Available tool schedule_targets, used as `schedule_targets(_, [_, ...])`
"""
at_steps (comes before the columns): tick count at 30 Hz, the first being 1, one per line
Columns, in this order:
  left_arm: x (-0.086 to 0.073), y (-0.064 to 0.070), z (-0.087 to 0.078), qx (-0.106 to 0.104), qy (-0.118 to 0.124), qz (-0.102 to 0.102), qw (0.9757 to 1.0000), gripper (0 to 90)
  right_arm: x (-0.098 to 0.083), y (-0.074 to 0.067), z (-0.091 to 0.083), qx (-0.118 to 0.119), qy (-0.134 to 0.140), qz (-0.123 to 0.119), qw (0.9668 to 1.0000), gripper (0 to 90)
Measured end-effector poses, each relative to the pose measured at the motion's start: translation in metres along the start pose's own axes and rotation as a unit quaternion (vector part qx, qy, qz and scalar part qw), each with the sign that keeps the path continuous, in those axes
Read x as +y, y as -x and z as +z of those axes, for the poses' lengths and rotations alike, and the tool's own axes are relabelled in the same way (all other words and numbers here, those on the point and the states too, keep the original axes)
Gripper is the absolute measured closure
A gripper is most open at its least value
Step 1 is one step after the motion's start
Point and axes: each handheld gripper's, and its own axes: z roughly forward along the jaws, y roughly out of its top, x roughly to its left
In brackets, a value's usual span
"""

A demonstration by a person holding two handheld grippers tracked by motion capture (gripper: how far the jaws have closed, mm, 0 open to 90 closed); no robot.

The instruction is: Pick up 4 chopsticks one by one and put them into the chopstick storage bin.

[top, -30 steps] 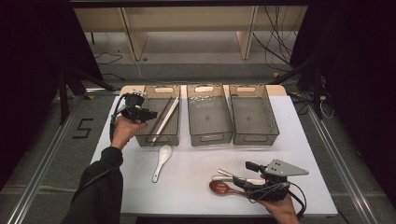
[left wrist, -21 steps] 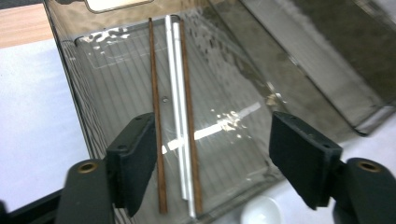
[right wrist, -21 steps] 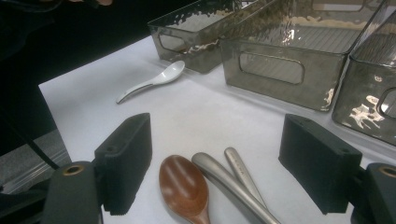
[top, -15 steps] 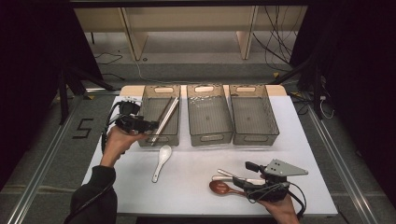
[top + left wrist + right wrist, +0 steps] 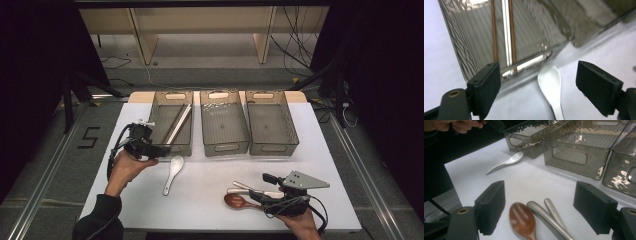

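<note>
white spoon (image 5: 173, 172), brown wooden spoon (image 5: 236, 201)

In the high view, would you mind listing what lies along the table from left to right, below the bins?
left gripper → white spoon → brown wooden spoon → right gripper

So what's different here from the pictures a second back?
The left gripper has pulled back from over the left bin toward the table's near edge. Its jaws have just been opening and hold nothing, with the white spoon on the table ahead. The right gripper, the brown spoon and the chopsticks in the bin stayed put.
</note>
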Motion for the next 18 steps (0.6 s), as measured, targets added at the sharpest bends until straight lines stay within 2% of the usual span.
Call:
schedule_targets(9, [-0.023, 0.011, 0.005, -0.013, -0.021, 0.006, 0.9997, 16.7, -0.002, 0.003, 0.0, -0.003, -0.003, 0.003, 1.0, 26.1])
schedule_targets(18, [-0.027, 0.02, 0.011, -0.021, -0.046, 0.013, 0.9986, 16.3, -0.003, 0.005, -0.002, -0.005, 0.0, 0.005, 1.0, 26.1])
